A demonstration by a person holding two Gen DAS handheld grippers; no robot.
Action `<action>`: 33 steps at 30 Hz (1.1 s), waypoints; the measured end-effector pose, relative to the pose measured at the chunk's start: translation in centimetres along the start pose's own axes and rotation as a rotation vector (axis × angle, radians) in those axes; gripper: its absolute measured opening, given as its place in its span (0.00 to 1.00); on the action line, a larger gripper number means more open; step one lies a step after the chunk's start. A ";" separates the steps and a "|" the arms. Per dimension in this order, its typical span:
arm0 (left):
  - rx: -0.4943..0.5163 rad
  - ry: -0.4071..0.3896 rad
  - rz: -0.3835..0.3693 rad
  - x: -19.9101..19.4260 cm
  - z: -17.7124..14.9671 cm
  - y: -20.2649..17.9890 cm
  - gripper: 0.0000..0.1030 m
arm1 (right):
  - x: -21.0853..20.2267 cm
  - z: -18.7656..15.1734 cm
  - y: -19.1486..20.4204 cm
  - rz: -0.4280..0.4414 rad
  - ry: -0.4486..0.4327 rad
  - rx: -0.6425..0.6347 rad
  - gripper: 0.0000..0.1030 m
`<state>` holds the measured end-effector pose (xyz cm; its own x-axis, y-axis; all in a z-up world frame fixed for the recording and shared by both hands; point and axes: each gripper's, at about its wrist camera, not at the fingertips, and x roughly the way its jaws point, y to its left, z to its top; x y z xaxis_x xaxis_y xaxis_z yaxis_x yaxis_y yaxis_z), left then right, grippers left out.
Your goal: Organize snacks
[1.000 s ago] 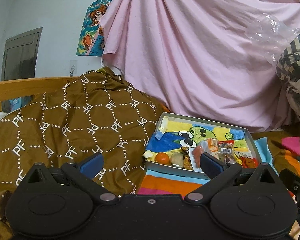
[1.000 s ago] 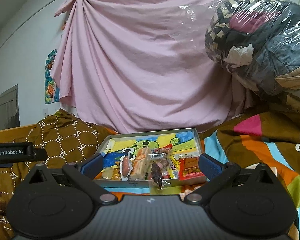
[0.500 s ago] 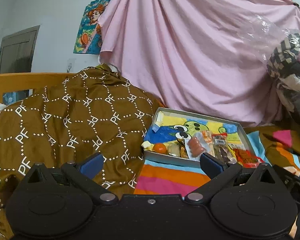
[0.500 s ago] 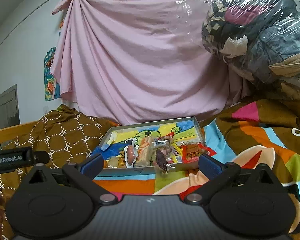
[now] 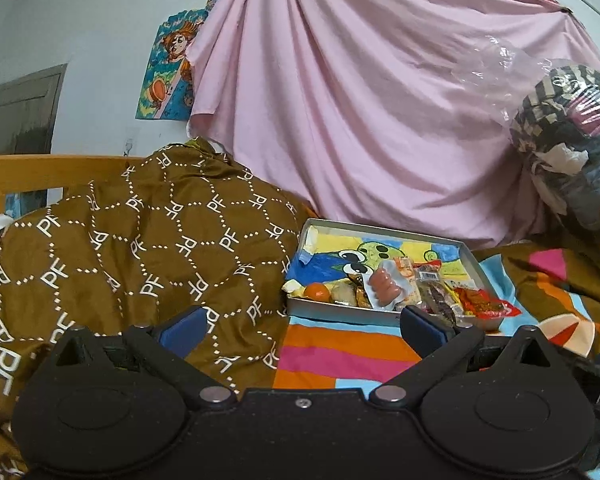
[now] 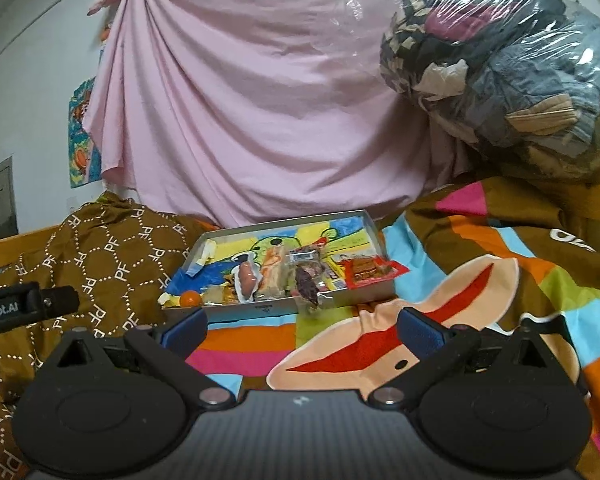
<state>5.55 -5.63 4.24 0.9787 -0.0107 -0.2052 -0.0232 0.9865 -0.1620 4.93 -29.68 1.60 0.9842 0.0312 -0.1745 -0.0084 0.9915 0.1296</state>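
Note:
A shallow grey tray with a cartoon lining lies on the striped bedspread; it also shows in the right wrist view. Along its near side lie several snacks: a small orange, a pink sausage pack, a dark snack pack hanging over the rim, and a red packet at the right corner. My left gripper is open and empty, well short of the tray. My right gripper is open and empty, also short of it.
A brown patterned quilt is heaped left of the tray. A pink sheet hangs behind. A plastic-wrapped bundle of clothes sits at the back right. A wooden bed rail runs at the left.
Both grippers have drawn back from the tray, which now looks smaller and farther off. More bedspread shows in front. Both stay open and empty.

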 end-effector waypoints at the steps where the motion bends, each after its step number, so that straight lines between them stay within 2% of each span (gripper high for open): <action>1: 0.005 0.000 -0.004 -0.2 -0.1 0.2 0.99 | -0.2 -0.1 0.1 -0.005 0.000 0.009 1.00; 9: 0.066 0.027 -0.015 -0.7 -1.6 1.5 0.99 | -1.0 -1.1 1.2 -0.046 0.007 0.015 1.00; 19: 0.053 0.054 -0.002 -0.2 -2.2 2.0 0.99 | -1.1 -1.6 2.6 -0.020 -0.013 -0.042 1.00; 33: 0.062 0.068 0.009 0.0 -2.5 2.1 0.99 | -0.5 -1.8 2.5 -0.019 0.008 -0.028 1.00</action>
<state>4.97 -4.00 1.54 0.9622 -0.0105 -0.2722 -0.0175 0.9948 -0.1001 4.09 -26.95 0.26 0.9828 0.0133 -0.1842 0.0051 0.9950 0.0993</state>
